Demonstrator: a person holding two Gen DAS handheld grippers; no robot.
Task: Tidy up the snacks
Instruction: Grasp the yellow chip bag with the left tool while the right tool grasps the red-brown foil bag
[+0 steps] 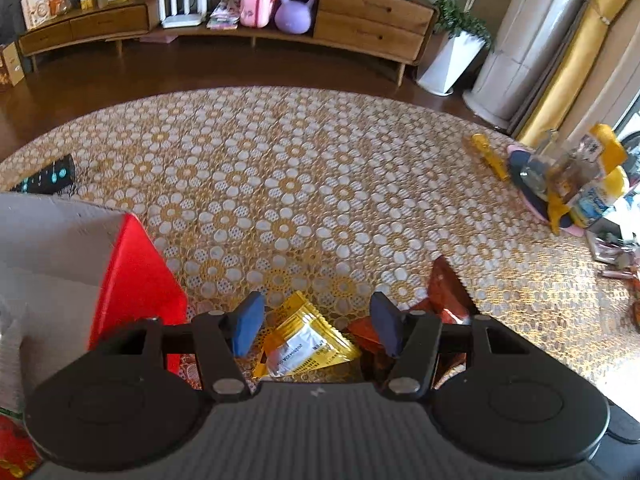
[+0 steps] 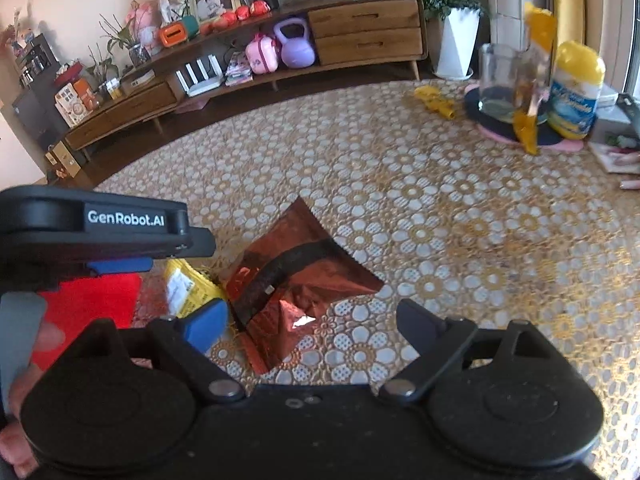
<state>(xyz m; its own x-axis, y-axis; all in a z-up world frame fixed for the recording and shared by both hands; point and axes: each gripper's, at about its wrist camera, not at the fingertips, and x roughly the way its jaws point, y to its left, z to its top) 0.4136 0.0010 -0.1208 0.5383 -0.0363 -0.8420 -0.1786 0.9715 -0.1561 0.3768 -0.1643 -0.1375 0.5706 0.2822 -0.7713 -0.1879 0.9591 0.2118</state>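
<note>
Item: yellow packet (image 1: 308, 344). It is being framed directly between the two blue pads of the left tongs (image 1: 316, 326), lying flat on the patterned tablecloth (image 1: 280, 184) just ahead of and below the tips. Its long axis is being seen running slantwise, from near the left pad toward the right pad and slightly nearer the body of the tool. The fingers of the left tongs are being held apart, with nothing clamped between them.

Item: red foil packet (image 2: 296, 280). It is being seen just ahead of the right tongs (image 2: 308, 320), nearer the left finger than the right, with its long axis running diagonally away toward the far side. It is touching or just overlapping the yellow packet (image 2: 188, 288) on that packet's right. The fingers of the right tongs are being held wide apart, empty.

Item: red box (image 1: 136, 276). It is being seen close to the left of the left tongs, open at the top; it is judged to be the likely receptacle.

Judgement: the yellow packet is being approached by the left tongs, which are the nearer tool; a slight descent is judged to be needed before closing, and the foil packet beside the right pad is at risk of being caught as well.
</note>
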